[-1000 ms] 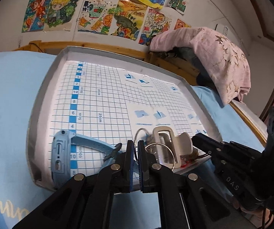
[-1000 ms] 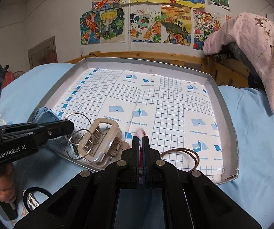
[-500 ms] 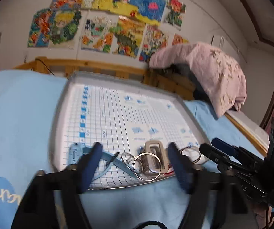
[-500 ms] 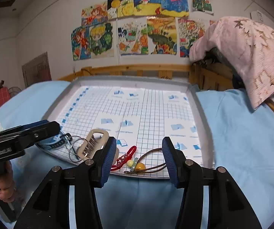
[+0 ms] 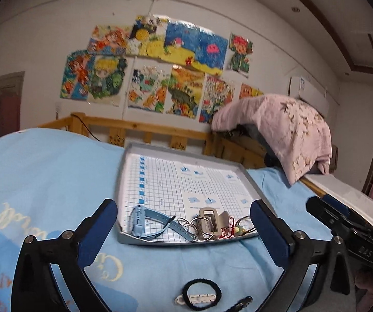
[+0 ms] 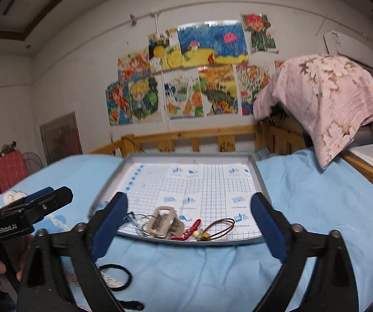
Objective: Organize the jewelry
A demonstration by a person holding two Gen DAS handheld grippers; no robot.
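Observation:
A grey tray (image 5: 121,202) lined with grid paper lies on the blue bed sheet. Along its near edge sit a blue watch (image 5: 145,221), metal rings (image 5: 191,227), a beige hair clip (image 5: 208,221), a red bead bracelet (image 6: 193,230) and a brown cord loop (image 6: 221,225). My left gripper (image 5: 184,208) hovers short of the tray. Its jaws are opening wide with nothing held between them. My right gripper (image 6: 189,200) hangs beside it, jaws also opening and empty. A black hair tie (image 5: 200,295) lies on the sheet below both.
A wooden bed rail (image 5: 145,130) runs behind the tray, under drawings on the wall. A pink cloth (image 6: 324,104) drapes over a heap at the right. A white clip (image 5: 197,298) lies inside the hair tie and a black pin (image 5: 241,303) beside it.
Both grippers went from shut to wide open. They drew back and up from the tray's near edge, so the tray and jewelry now look smaller and farther away.

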